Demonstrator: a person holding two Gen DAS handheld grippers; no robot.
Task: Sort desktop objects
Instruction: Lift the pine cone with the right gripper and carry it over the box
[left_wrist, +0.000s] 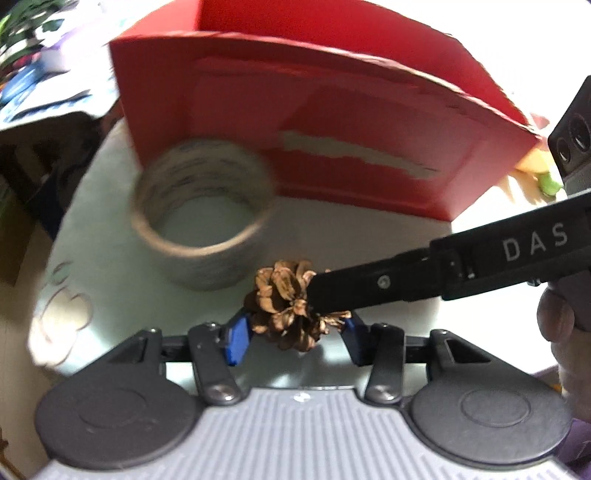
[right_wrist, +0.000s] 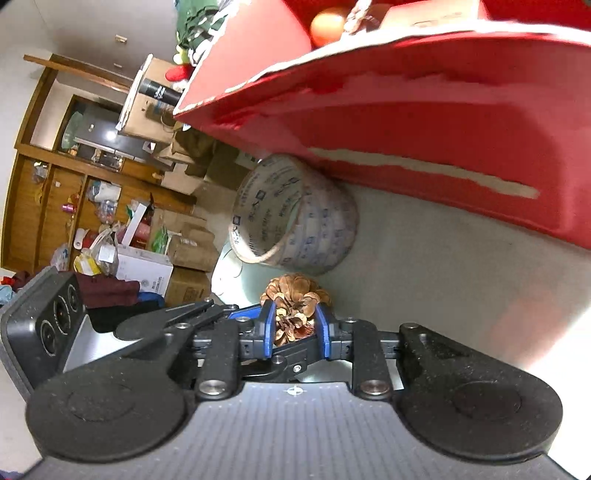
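Pale tabletop (right_wrist: 424, 258), red box (right_wrist: 424, 122) looming: right gripper (right_wrist: 295, 325) is pinching the pinecone (right_wrist: 295, 295), left gripper (left_wrist: 293, 334) spreading around it, probably handing over.

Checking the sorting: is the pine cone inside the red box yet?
Out. The pine cone sits between the right hand-held gripper fingers, outside the red box.

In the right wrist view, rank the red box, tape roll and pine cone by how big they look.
1. red box, largest by far.
2. tape roll.
3. pine cone, smallest, though the right gripper hides part of it.
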